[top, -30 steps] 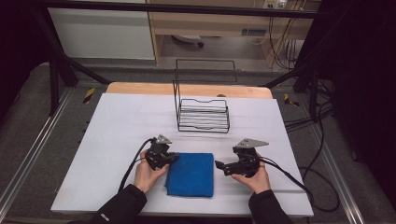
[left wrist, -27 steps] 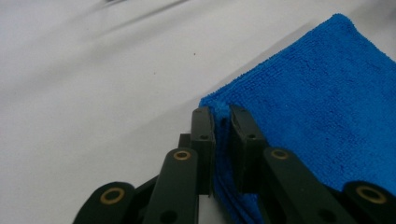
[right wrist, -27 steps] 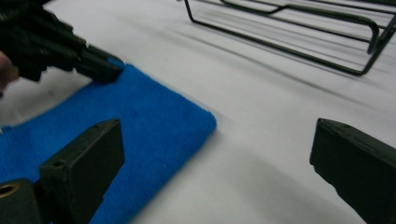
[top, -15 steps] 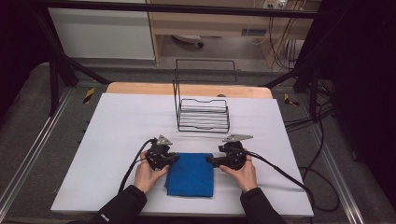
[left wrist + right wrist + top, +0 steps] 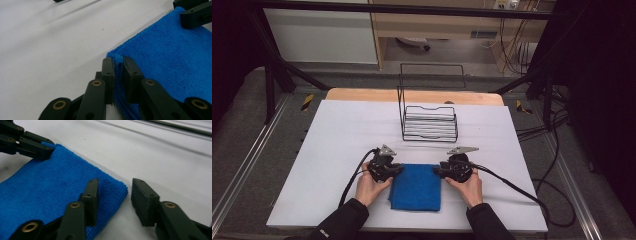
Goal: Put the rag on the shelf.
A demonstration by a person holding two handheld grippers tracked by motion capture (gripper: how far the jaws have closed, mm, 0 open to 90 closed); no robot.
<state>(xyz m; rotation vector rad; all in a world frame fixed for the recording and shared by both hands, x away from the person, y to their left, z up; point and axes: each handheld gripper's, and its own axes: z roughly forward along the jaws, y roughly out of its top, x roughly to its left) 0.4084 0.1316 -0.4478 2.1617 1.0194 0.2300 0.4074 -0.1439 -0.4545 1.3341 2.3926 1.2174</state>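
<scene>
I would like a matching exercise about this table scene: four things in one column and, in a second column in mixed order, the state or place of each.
Things
1. left tongs
2. right tongs
3. folded blue microfibre cloth
4. black wire rack

States or places
A. lies flat on the white table, between the two hands
B. stands behind the cloth, apart from both tongs
C. shut on a far corner of the cloth
D. jaws have just been closing, a gap remains, the other far corner between them

Pairs: 1-C, 2-D, 3-A, 4-B
</scene>
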